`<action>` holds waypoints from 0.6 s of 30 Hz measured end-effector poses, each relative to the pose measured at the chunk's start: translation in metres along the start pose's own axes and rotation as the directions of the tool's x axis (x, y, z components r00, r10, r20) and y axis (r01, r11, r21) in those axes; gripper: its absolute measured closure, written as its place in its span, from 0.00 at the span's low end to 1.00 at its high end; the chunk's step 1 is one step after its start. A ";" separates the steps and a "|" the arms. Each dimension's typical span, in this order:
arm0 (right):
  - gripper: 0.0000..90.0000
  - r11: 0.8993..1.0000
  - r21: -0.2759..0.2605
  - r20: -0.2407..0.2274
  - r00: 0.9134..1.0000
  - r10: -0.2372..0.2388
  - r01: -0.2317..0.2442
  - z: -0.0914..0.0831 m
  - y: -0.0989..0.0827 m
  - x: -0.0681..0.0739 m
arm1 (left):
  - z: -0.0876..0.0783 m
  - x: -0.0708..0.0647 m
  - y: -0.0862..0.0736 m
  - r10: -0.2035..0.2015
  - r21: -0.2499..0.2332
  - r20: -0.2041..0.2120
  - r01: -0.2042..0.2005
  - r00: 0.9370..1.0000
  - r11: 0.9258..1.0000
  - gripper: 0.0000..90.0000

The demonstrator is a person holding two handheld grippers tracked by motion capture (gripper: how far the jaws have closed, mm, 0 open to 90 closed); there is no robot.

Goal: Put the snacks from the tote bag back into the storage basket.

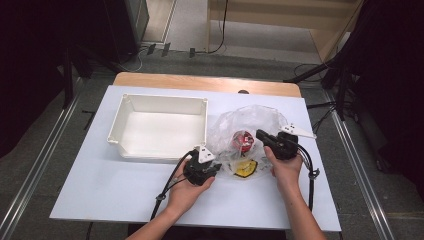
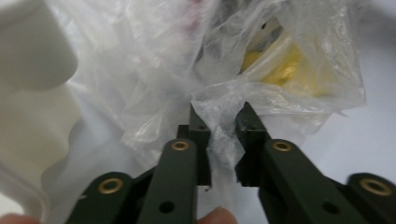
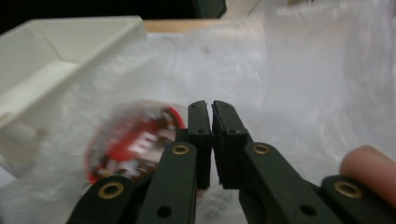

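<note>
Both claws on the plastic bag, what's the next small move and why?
Probably draw the two claws apart to open the clear plastic bag. The left claw pinches a fold of its film, the right claw is shut at the film near the red item, and the white bin waits beside.

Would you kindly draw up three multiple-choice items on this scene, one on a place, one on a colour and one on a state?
1. Where does the white tray stand relative to the clear plastic bag, in the high view?
A. left of it
B. right of it
C. on top of it

2. What colours are the two items inside the bag?
A. blue and green
B. red and yellow
C. both white

3. How do the jaws of the left gripper stand?
A. wide open over the tray
B. shut on nothing
C. closed on a fold of the bag

Key: 1 A, the tray stands at the bag's left side; 2 B, a red item and a yellow item show through the plastic; 3 C, the left gripper view shows film pinched between them.
</note>
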State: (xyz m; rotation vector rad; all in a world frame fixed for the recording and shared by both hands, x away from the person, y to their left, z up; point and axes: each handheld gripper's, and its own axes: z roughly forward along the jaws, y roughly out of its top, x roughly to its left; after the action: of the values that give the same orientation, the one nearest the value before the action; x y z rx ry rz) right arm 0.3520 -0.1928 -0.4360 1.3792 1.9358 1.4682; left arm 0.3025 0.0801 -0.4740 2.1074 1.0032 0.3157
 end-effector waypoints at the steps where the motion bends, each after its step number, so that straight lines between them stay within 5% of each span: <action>1: 0.94 0.999 -0.025 -0.007 1.000 -0.026 0.026 -0.005 0.004 0.005 | 0.001 0.001 0.000 -0.008 0.009 0.000 0.008 1.000 1.000 0.93; 6: 0.93 0.992 -0.058 -0.076 0.991 -0.113 0.108 -0.014 0.017 0.034 | 0.000 0.003 0.000 -0.044 0.015 -0.003 0.044 0.999 0.999 0.95; 9: 0.95 0.987 -0.006 -0.043 0.986 -0.163 0.163 -0.002 0.010 0.046 | -0.003 -0.001 -0.001 -0.032 0.012 -0.007 0.032 0.999 0.999 0.84; 15: 0.98 0.990 0.016 -0.011 0.990 -0.141 0.141 0.009 0.002 0.042 | -0.029 -0.011 0.005 0.022 -0.075 0.028 -0.019 0.999 0.997 0.67; 18: 0.98 0.993 0.008 -0.018 0.993 -0.118 0.118 0.006 0.002 0.037 | -0.047 -0.011 0.010 0.013 -0.156 0.058 -0.004 0.998 0.988 0.58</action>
State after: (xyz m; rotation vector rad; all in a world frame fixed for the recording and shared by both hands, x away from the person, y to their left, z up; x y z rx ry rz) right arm 0.3398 -0.1584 -0.4272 1.2364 2.0012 1.4222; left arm 0.2774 0.0929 -0.4338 1.9689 0.9059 0.3245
